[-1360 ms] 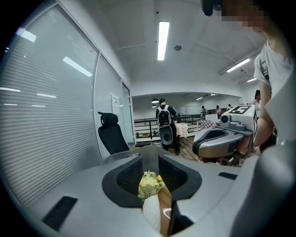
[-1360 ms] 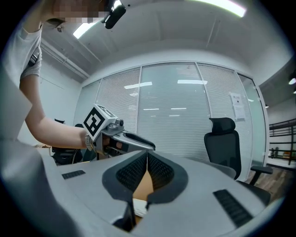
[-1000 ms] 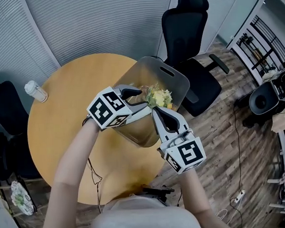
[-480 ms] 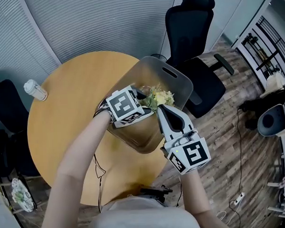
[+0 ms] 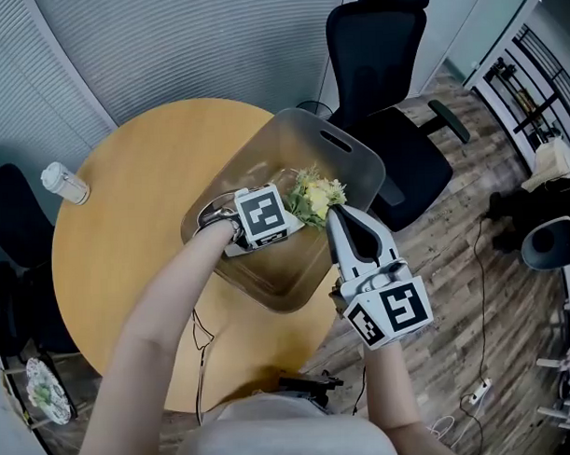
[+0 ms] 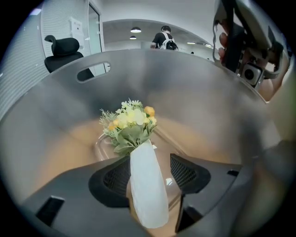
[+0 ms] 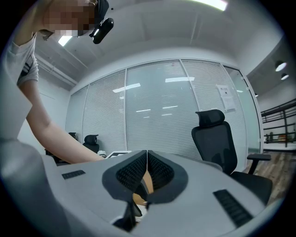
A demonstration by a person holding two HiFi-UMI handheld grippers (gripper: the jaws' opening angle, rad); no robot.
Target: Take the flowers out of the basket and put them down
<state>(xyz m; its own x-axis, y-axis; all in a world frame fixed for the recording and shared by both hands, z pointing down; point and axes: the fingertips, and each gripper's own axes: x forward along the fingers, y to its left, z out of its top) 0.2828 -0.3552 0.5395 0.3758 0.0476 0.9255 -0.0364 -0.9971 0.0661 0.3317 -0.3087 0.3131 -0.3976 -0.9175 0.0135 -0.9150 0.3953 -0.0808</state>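
Head view looks steeply down on a round wooden table (image 5: pixel 126 209) with a translucent grey basket (image 5: pixel 362 163) sitting at its 3 o'clock edge, partly overhanging the floor. The flowers (image 5: pixel 317 195), a small bunch of yellow and cream blooms with green leaves, lie inside the basket at about 2 o'clock from its middle. A small capped bottle (image 5: pixel 64 183) lies on the table at 10 o'clock, well apart from the basket, and a black office chair (image 5: pixel 382 69) stands beyond the table at 1 o'clock. In the left gripper view, the left gripper (image 6: pixel 150 173) points down into the basket with its jaws spread; they have just been opening. The bunch's white wrap (image 6: pixel 148 194) lies between the two pads, close against the left pad (image 6: pixel 115 178), with a clear gap to the right one, so the pads do not squeeze it. From the jaws the blooms point to 12 o'clock, and the basket's handle slot (image 6: pixel 94 72) shows at 10 o'clock on the far wall. The right gripper (image 7: pixel 147 159) shows at 2 o'clock in that view, over the basket's rim. In the right gripper view, its jaws are pressed together and nothing can be made out between the pads; it looks level across the room toward window blinds (image 7: pixel 157 111), with the chair at 3 o'clock.
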